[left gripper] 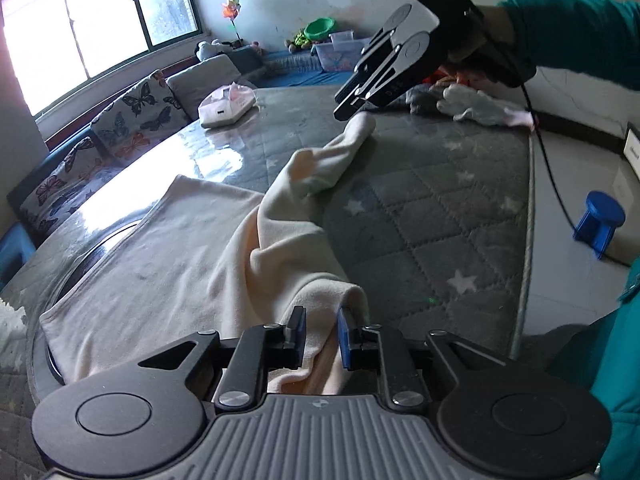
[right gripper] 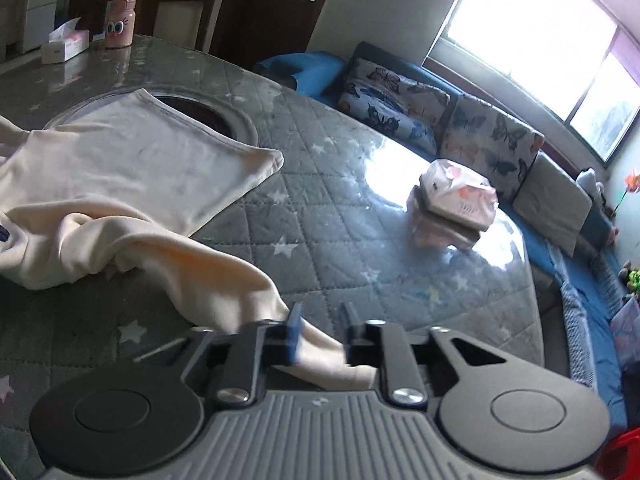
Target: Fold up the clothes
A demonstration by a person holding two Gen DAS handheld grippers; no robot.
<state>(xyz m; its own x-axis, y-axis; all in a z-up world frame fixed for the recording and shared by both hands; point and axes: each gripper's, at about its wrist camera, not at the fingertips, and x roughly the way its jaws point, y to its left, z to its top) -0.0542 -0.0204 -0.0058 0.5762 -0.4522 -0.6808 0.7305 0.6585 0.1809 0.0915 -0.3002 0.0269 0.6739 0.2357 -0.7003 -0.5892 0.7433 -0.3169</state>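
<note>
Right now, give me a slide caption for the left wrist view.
Left gripper pinches the cream garment while the right gripper holds its sleeve tip.

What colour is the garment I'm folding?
Plain cream garment, no print; clearest in the left wrist view.

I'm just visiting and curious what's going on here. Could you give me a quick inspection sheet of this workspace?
Surface: round table under a grey quilted star cover and glossy clear sheet.
Job's things: cream garment, partly spread, one sleeve stretched out.
Clutter: tissue pack, tissue box, pink bottle, white glove.
Grippers: left gripper has cloth between its fingers, a gap showing; right gripper is at the sleeve end, its grip unclear.
Cables: black cable trailing from the right gripper.
Surroundings: butterfly cushions, window, blue stool.
</note>
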